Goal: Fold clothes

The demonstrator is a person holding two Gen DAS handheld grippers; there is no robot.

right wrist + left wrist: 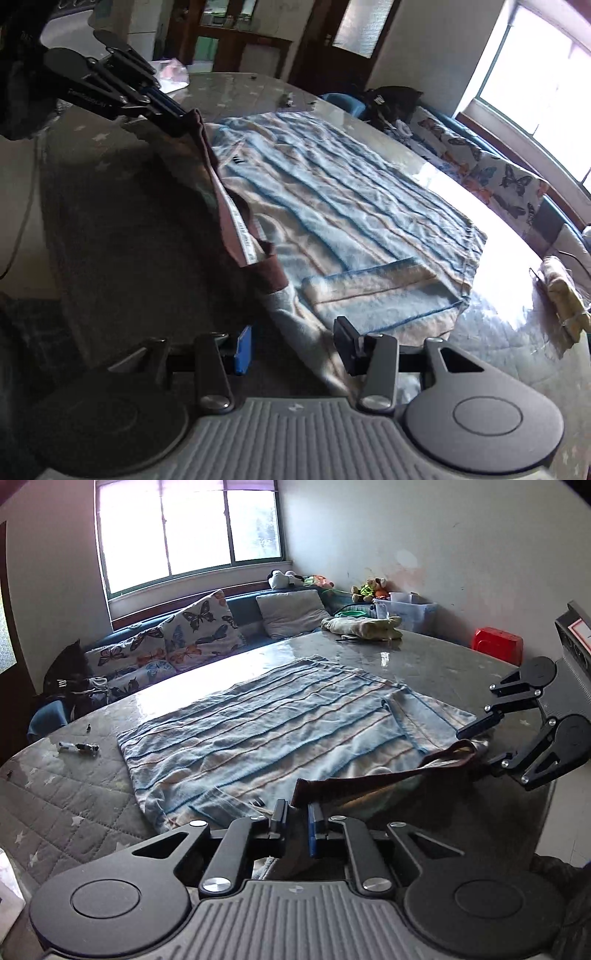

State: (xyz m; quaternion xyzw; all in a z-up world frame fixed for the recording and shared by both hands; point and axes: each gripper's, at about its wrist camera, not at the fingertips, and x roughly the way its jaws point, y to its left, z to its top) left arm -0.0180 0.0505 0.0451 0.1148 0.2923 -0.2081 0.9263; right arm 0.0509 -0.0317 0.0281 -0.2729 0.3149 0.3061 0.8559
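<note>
A light blue striped garment (pixel 266 734) lay spread flat on a round bench (pixel 424 657), stretching away ahead of both sets of jaws. The left gripper (pixel 297 821) had its jaws pressed together on the garment's dark maroon collar band (pixel 369 779), pinching the end of it and lifting it off the bench. From there the band ran taut to the right gripper (pixel 480 744), whose jaws stood spread, one finger on either side of the raised collar (whether either finger touched the cloth could not be told). A folded sleeve (pixel 373 288) lay flat just ahead of the right jaws. Left of the left jaws, a pen (pixel 78 746) rested on the bench beside the garment. Beyond the garment, a pale bundle of cloth (pixel 364 627) sat on the bench's far edge.
</note>
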